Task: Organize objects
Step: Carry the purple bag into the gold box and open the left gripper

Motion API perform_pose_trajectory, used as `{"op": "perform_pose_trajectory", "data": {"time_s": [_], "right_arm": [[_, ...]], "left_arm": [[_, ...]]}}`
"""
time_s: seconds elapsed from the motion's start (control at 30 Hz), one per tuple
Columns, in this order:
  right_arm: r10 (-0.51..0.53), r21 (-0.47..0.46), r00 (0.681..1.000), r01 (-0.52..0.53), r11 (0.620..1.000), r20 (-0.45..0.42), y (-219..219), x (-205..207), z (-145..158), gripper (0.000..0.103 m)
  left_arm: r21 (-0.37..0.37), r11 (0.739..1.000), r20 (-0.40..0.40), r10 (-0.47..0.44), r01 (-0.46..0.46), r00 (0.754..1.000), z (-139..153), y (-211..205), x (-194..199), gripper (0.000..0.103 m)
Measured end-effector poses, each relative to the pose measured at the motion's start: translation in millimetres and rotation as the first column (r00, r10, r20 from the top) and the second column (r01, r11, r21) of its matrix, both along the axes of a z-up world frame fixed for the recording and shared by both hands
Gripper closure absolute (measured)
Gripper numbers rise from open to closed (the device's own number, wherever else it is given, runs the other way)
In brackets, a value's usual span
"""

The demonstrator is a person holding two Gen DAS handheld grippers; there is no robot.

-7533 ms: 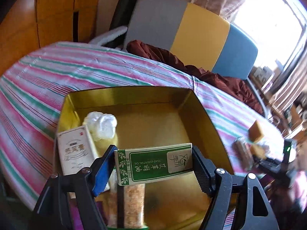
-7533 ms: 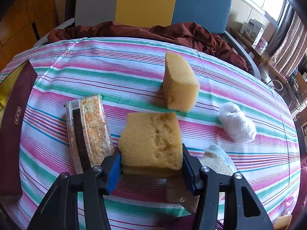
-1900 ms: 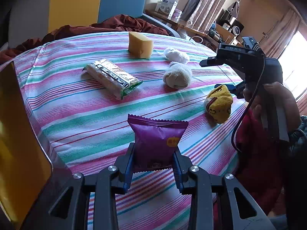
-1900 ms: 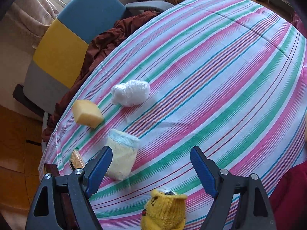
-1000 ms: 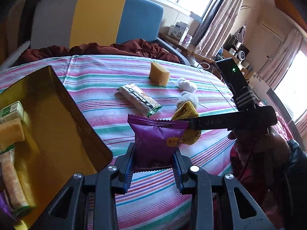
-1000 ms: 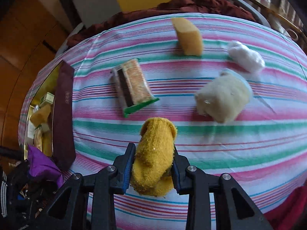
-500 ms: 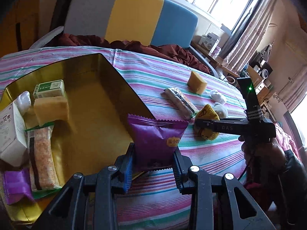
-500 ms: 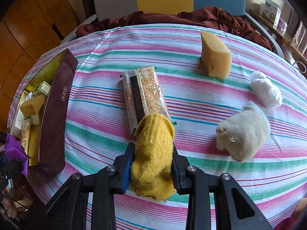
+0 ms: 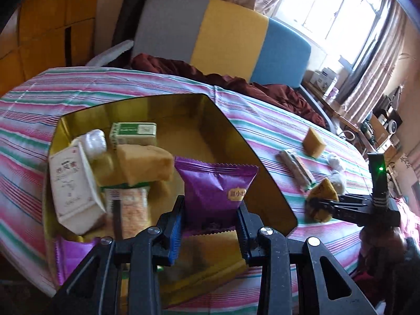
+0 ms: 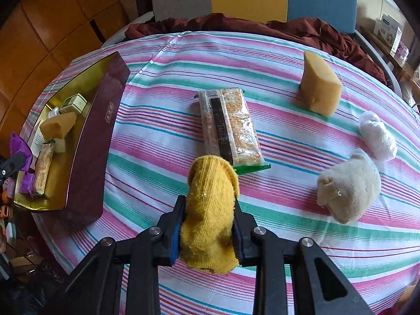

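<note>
My left gripper is shut on a purple snack packet and holds it over the near right part of the gold tin box. The box holds a white carton, a green box, a sponge, a cracker pack and another purple packet. My right gripper is shut on a yellow sock above the striped tablecloth, right of the box.
On the cloth lie a cracker pack, a sponge wedge, a white plastic ball and a cream sock. A grey, yellow and blue chair back with a maroon cloth stands behind the table.
My left gripper has carried the purple packet left from the open cloth to above the box. My right gripper closed on the yellow sock, lifted it and drew it back toward the box side.
</note>
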State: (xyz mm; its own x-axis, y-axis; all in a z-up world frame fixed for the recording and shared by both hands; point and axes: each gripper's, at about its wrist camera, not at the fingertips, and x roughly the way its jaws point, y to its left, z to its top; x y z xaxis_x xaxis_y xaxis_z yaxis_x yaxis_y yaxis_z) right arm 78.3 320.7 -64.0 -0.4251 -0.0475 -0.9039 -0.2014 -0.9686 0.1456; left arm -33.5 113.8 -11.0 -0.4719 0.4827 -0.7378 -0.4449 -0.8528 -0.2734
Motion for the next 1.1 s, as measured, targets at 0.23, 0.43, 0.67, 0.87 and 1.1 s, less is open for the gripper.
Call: {"op": "perform_pose_trajectory", "data": {"time_s": [0.23, 0.43, 0.67, 0.87, 1.1], "right_arm": [[-0.001, 0.008, 1.0, 0.001, 1.0, -0.001, -1, 1, -1, 0.073], [0.0, 0.015, 1.0, 0.0, 1.0, -0.001, -2, -1, -1, 0.073], [-0.002, 0.025, 1.0, 0.002, 1.0, -0.002, -1, 0, 1, 0.073], [-0.002, 0.035, 1.0, 0.002, 0.999, -0.004, 0, 0, 2, 0.073], [-0.01, 0.04, 1.0, 0.011, 0.999, -0.019, 3, 2, 4, 0.073]], "left_arm": [[-0.036, 0.999, -0.001, 0.024, -0.024, 1.0, -7, -6, 0, 0.067], [-0.083, 0.997, 0.031, 0.011, -0.008, 0.999, -24, -2, 4, 0.067], [-0.153, 0.988, 0.054, 0.002, 0.006, 0.999, -43, -3, 11, 0.067], [-0.152, 0.988, 0.062, 0.003, 0.006, 0.998, -46, -12, 15, 0.065], [-0.143, 0.99, 0.018, 0.004, -0.001, 1.0, -36, -20, 25, 0.047]]}}
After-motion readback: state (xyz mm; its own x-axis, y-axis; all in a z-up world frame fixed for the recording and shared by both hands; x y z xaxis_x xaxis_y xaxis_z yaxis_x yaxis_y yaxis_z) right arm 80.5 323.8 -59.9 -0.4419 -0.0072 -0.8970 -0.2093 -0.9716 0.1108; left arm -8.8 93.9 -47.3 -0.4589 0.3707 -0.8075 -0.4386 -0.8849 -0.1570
